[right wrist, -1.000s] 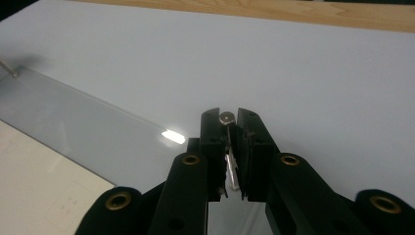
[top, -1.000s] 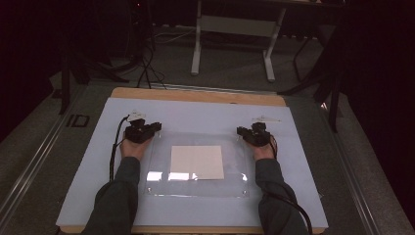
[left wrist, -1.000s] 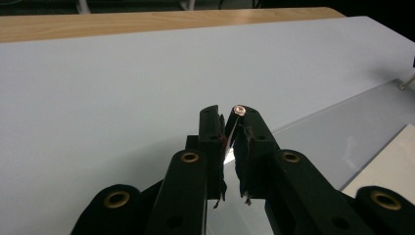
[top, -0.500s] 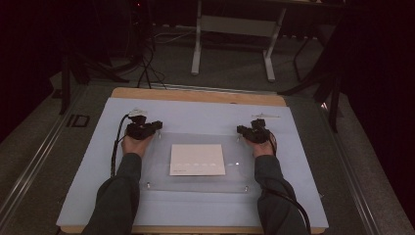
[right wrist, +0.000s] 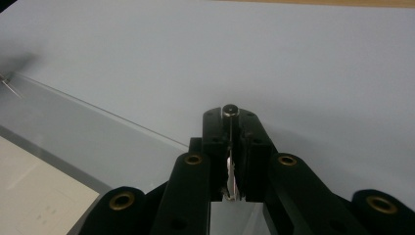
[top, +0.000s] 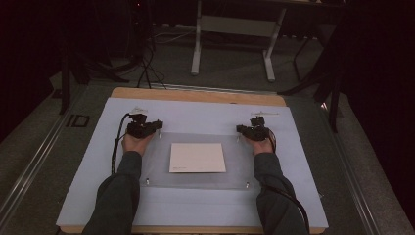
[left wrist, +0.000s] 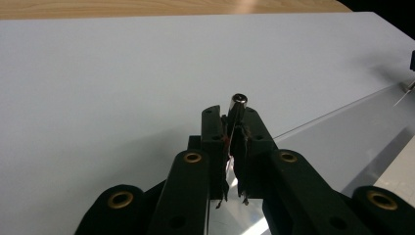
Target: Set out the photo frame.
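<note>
While both far corners of the clear sheet (top: 195, 159) are pinched by nothing more than small metal pegs, the whole thing depends on the two hands acting together. If one side rises or lets go ahead of the other, I'd expect the sheet to twist or swing, drag across the pale mat (top: 195, 115) and push the white paper (top: 197, 157) beneath it out of square. A peg could also slip out of its grip, since so little of it is held, and that corner would then drop. The near corners carry their own pegs (top: 246, 184) and would likely scrape if the sheet were tilted up.

The left tongs (top: 157, 125) are clenched almost fully; in the left gripper view, the left tongs (left wrist: 234, 120) have a silver peg (left wrist: 238, 102) standing up between their tips. The right tongs (top: 241, 129) are closed just as tightly, and in the right gripper view the right tongs (right wrist: 230, 122) hold a dark-capped peg (right wrist: 230, 109) in the same way. From these angles I can't quite tell whether the sheet's edge itself is also caught in either grip.

The sheet lies flat on the worktop (top: 195, 96), centred between the two hands, with the paper under its middle.
</note>
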Motion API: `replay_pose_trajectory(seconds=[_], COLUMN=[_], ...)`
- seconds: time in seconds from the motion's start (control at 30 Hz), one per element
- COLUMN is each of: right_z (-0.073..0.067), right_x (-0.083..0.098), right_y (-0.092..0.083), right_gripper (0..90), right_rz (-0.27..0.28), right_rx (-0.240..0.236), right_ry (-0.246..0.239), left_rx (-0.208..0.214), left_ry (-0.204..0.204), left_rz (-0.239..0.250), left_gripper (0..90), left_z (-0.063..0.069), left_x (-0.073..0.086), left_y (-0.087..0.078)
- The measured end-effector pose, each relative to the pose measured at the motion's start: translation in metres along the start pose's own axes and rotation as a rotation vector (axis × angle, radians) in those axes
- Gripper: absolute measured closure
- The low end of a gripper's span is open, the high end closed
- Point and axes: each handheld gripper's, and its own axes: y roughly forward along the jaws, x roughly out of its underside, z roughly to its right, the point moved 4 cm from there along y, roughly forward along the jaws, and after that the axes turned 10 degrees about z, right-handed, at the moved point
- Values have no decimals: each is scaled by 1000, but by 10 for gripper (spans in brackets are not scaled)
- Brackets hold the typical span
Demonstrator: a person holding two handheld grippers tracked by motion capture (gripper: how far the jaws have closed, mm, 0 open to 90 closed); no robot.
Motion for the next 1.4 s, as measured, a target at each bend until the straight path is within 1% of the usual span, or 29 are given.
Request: replay_pose_trajectory(seconds=[0.27,0.5,0.6,0.7,0.87,1.07,1.13,1.2,1.4], right_z=[2,4,5,6,9,11,12,11,11], right_x=[-2,-4,-5,-6,-7,-9,-9,-10,-10], right_y=[4,8,10,12,14,18,18,19,19], right_gripper=[844,848,849,850,850,850,849,849,845], right_rz=[-10,-16,-21,-23,-21,-37,-45,-49,-45], right_rx=[-3,1,1,5,0,-12,-10,-6,2], right_ry=[25,43,57,74,98,121,113,116,110], left_rx=[8,6,10,9,15,7,4,-1,-14], left_ry=[-26,-39,-52,-80,-113,-136,-145,-153,-161], left_rz=[5,5,0,-1,0,-18,-18,-21,-34], left_gripper=[845,847,848,848,848,848,848,848,848], left_z=[-3,-6,-7,-9,-11,-13,-13,-13,-13], left_x=[-1,-2,-3,-4,-4,-6,-6,-6,-7], left_y=[4,7,9,12,14,17,18,18,20])
